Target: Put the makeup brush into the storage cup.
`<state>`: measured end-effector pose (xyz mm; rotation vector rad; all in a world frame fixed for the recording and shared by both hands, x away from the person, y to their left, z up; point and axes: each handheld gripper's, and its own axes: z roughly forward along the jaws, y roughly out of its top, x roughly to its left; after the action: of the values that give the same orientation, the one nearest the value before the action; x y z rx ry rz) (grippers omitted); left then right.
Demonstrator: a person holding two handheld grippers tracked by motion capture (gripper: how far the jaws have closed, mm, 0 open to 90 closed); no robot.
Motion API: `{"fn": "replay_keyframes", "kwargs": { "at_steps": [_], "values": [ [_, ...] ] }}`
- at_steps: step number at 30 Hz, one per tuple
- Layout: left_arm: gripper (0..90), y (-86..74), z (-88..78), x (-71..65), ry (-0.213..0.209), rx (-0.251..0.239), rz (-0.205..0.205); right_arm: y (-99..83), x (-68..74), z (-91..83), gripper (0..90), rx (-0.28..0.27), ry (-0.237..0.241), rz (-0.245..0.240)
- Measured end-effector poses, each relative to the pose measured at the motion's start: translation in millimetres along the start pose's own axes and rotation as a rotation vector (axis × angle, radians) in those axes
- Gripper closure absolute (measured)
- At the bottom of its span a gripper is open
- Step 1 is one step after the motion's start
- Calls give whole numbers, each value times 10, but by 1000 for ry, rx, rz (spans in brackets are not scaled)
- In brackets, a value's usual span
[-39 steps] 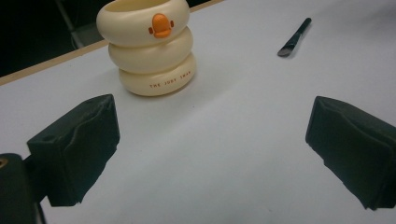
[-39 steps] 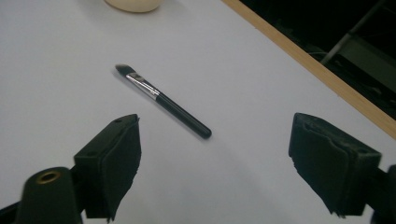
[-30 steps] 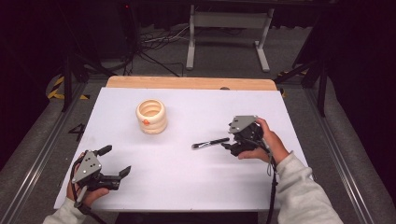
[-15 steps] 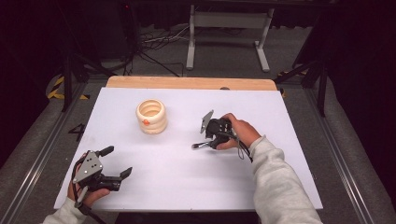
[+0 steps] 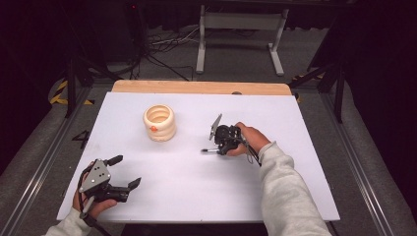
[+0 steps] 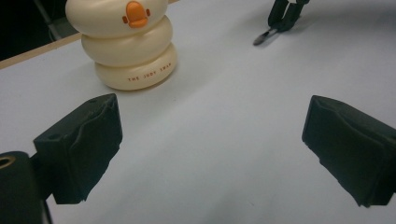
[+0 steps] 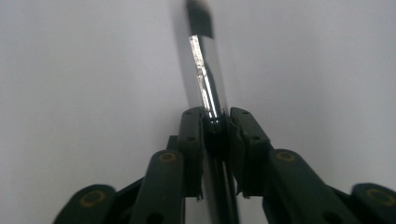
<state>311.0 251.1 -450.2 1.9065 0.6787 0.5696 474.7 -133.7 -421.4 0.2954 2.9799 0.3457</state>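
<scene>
The thin metal tool (image 7: 205,88), shiny along its shaft with a dark tip, was pinched between the jaws of the right gripper (image 5: 222,141) near the middle of the white table (image 5: 196,196), its free end pointing toward the person's left and hanging low over the surface or resting on it; I could not tell which. What kind of tool it was I could not make out. Up-table and to the left stood a cream holder of stacked rings (image 5: 159,122) with an orange duck bill on its side, open at the top. The left gripper (image 5: 117,183) rested near the front edge, jaws spread wide and empty. If the tool was meant for that holder, I judged the hand should keep its firm pinch, tilt the tip downward and come in from above the opening.
</scene>
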Motion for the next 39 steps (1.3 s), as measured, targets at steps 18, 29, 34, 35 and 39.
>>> {"fn": "replay_keyframes", "kwargs": {
  "at_steps": [18, 29, 34, 35, 39],
  "values": [
    [67, -9, 19, 17, 4, 13, -13, -117, 43, -11, 797, -89, -26, 70],
    [69, -10, 30, 23, 6, 15, -19, -304, 36, -128, 797, -261, -74, 166],
    [71, -11, 30, 29, 6, 18, -19, -381, 42, -210, 797, -361, -89, 206],
    [71, -10, 30, 29, 6, 17, -22, -396, 47, -229, 797, -383, -96, 220],
    [65, -9, 27, 35, 13, 13, -26, -454, 66, -299, 797, -484, -115, 258]
  ]
}}
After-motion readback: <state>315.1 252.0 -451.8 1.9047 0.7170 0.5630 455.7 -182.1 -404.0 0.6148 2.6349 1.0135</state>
